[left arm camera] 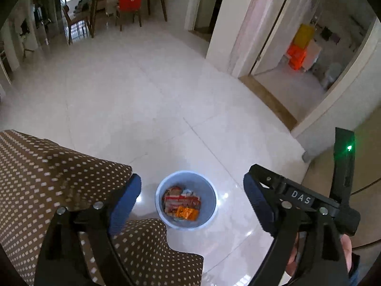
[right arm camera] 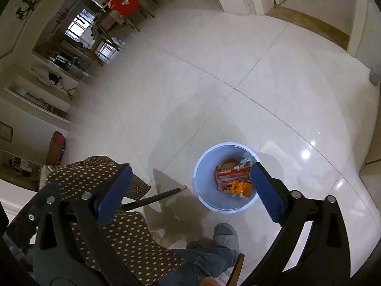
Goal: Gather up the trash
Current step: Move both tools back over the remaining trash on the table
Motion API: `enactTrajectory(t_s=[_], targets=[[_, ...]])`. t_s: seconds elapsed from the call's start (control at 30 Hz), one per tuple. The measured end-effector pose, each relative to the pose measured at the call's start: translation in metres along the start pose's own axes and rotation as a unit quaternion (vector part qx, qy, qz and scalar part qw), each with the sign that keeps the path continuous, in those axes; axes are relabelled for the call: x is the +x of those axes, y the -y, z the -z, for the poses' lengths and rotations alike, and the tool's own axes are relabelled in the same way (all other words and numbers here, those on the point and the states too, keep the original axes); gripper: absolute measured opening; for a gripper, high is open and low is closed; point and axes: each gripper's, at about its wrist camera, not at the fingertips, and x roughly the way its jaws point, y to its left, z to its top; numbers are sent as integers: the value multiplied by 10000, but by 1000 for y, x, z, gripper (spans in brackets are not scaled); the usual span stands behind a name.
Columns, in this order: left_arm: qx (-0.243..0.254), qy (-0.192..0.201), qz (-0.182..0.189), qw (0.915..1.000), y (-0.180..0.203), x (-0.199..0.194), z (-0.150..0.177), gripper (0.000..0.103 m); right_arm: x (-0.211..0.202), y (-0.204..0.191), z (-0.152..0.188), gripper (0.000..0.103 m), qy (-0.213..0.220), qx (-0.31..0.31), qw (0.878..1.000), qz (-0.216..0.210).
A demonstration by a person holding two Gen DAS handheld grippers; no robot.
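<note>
A pale blue round bin (left arm camera: 212,205) stands on the white tile floor below me; it also shows in the right wrist view (right arm camera: 202,181). Inside lie red and orange snack wrappers (left arm camera: 183,205) (right arm camera: 234,180). My left gripper (left arm camera: 191,197) is open and empty, held high above the bin. My right gripper (right arm camera: 190,190) is open and empty, also above the bin, its right finger (right arm camera: 264,190) overlapping the bin's rim in the view. Part of the right gripper's body (left arm camera: 343,166) shows at the right of the left wrist view.
A brown table with a white-dotted cloth (left arm camera: 47,178) (right arm camera: 95,178) is at the left. A table leg (right arm camera: 152,199) sticks out beside it. The person's slippered foot (right arm camera: 226,236) is near the bin. Chairs and a table (left arm camera: 128,2) stand far back; a doorway (left arm camera: 297,59) opens right.
</note>
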Motion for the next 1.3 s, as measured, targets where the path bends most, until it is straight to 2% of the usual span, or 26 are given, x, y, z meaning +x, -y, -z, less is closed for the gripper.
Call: enactTrajectory(t_s=[0.33,0.7,1.0,1.3], targets=[[-123,739,0,9972,-7,-91,16,90,-61,-59,20,97,475,-441,9978,-161],[-467,1549,-388,9861,-54,-191,61,93,-113,-150,54,97,795,-1281,9872,-511],[-986,1982,-813,9718,-117,-255,105,93,-120,-232,99,97,724,-2092,9721,-780],[-1739,2255,-1283,9500,-198,-296,154,93,-98,-307,150,97,446,-2863,9526,-931]])
